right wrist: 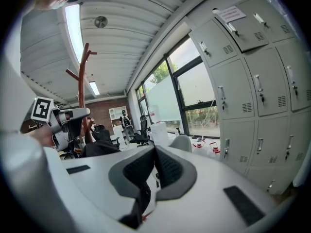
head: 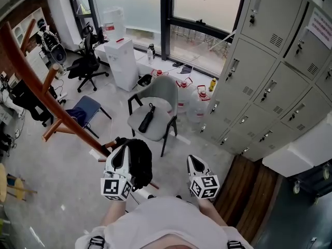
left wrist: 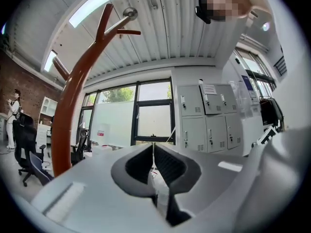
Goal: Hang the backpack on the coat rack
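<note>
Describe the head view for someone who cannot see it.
From above, a person holds a left gripper and right gripper; a black backpack is beside the left one, by a brown coat rack. A grey chair and lockers stand beyond.

Lit brightly by daylight through the far windows (head: 207,4), blown out white there. Glaring along the ceiling light strip (left wrist: 97,6). Bent strongly toward the edges of both gripper views, ringed in black. Unfocused on the left gripper (left wrist: 153,148) near the lens.
</note>
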`<control>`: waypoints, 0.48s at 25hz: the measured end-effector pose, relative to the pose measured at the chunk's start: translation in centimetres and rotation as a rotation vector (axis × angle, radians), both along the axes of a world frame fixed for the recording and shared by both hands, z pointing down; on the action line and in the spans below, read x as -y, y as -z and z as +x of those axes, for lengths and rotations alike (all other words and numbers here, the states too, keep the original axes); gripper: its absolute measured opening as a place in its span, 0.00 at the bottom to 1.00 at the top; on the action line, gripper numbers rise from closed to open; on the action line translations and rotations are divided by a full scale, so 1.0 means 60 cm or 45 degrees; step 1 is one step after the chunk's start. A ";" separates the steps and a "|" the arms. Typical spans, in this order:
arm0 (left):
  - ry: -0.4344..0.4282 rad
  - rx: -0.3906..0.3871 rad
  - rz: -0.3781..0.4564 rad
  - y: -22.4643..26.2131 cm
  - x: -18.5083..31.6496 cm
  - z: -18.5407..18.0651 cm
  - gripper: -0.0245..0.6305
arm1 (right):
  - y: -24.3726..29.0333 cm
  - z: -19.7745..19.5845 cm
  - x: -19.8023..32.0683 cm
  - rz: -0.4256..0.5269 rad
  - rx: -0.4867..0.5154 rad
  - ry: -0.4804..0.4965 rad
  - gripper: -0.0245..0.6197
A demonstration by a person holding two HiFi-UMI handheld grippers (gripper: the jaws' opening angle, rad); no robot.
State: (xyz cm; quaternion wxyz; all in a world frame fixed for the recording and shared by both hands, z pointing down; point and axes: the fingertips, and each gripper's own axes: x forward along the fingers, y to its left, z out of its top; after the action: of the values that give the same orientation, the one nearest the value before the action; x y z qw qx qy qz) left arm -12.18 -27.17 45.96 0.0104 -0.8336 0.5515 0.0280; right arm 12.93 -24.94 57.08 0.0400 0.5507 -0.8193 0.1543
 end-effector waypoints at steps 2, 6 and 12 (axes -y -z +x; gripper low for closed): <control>-0.032 0.006 0.005 -0.004 0.001 0.015 0.05 | 0.004 0.006 -0.001 0.011 -0.007 -0.015 0.05; -0.173 -0.014 -0.010 -0.029 -0.003 0.053 0.05 | 0.019 0.017 -0.004 0.043 -0.005 -0.053 0.05; -0.195 -0.016 -0.110 -0.084 -0.007 0.064 0.05 | 0.041 0.010 -0.011 0.097 -0.069 -0.056 0.05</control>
State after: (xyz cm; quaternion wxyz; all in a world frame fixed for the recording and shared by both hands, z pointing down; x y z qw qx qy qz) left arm -8.34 -26.74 51.00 -0.0312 -0.8728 0.4869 0.0101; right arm 13.56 -24.25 54.63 0.0377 0.5737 -0.8109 0.1091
